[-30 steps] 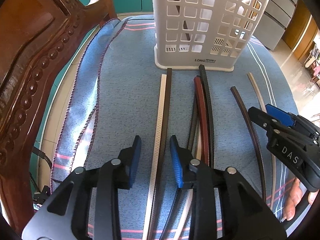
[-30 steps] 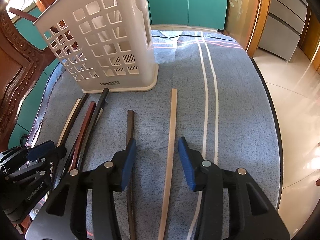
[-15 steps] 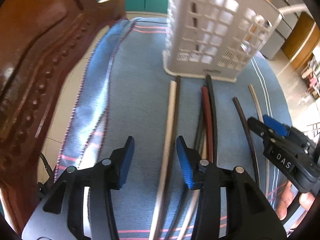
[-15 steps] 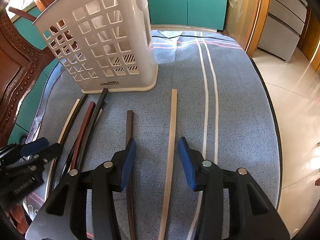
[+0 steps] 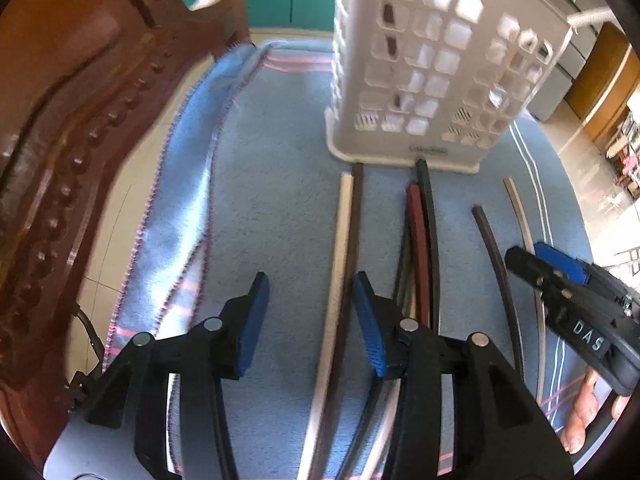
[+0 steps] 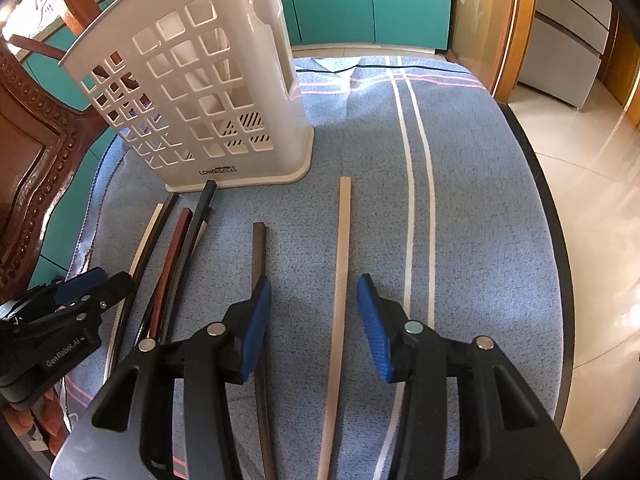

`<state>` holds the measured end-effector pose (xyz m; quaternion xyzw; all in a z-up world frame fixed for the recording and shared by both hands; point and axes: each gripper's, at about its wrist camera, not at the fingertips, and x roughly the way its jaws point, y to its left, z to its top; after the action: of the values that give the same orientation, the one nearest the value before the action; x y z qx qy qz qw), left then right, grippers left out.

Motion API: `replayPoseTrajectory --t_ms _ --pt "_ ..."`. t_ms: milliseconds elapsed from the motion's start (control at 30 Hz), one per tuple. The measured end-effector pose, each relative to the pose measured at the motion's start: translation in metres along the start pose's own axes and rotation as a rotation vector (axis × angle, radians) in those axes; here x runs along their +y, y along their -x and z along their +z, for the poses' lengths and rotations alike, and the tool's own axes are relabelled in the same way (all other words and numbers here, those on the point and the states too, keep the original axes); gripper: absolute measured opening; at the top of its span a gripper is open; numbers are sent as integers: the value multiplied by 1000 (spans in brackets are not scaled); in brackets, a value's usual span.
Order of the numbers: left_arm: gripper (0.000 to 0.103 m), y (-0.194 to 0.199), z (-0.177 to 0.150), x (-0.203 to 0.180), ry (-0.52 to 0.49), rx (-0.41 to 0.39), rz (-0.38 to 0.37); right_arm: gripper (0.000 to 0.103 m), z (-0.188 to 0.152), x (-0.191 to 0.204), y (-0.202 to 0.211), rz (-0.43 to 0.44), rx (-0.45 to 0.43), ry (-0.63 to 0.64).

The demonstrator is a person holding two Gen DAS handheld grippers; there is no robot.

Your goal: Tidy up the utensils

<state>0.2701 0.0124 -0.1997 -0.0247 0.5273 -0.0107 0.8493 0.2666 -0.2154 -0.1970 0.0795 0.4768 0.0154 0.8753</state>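
From the left wrist view, the left gripper (image 5: pixel 308 320) hovers over the blue cloth (image 5: pixel 272 208) on the tabletop, its fingers (image 5: pixel 252 320) partly spread and holding nothing. A white chopstick (image 5: pixel 338 264) and a dark chopstick (image 5: pixel 354 240) lie side by side between them, ends near the white utensil basket (image 5: pixel 440 80). A bundle with a red chopstick (image 5: pixel 416 240) lies just to the right.

From the right wrist view, the right gripper (image 6: pixel 314 324) is likewise half open and empty. A tan chopstick (image 6: pixel 340 280) runs between its fingers (image 6: pixel 376 328); a brown chopstick (image 6: pixel 258 248) passes under the left one.

To pick cleanly, each gripper should probably descend straddling only its intended stick. The left pair touch, so it would likely take both together or must nudge them apart first. Lifting near mid-length should keep the stick level for tipping into the basket.
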Motion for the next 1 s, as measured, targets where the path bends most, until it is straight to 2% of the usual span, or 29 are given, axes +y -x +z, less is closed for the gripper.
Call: replayPoseTrajectory --t_ms 67,133,167,233,367,533,600,833,1000 --pt "42 0 -2 -5 -16 -15 31 45 0 -1 0 3 1 -2" --pt "28 1 -1 -5 -3 -19 19 45 0 -2 0 3 2 -3" --pt "13 1 -1 -5 0 -20 15 45 1 -3 0 3 3 -5" --pt "13 3 -2 -5 12 -21 3 45 0 -2 -1 2 3 -6" --pt "12 19 -10 -1 70 -40 -65 45 1 -2 -2 -1 4 -3" --pt "15 42 -14 8 86 -69 -109 45 0 -1 -1 -3 4 -5" --pt "25 43 -14 10 91 -67 -106 45 0 -1 -2 -7 4 -4" --pt "25 26 -13 13 76 -29 -45 46 0 1 -2 -14 3 -1" --pt "25 19 -15 5 39 -14 -46 46 0 2 -3 -13 4 0"
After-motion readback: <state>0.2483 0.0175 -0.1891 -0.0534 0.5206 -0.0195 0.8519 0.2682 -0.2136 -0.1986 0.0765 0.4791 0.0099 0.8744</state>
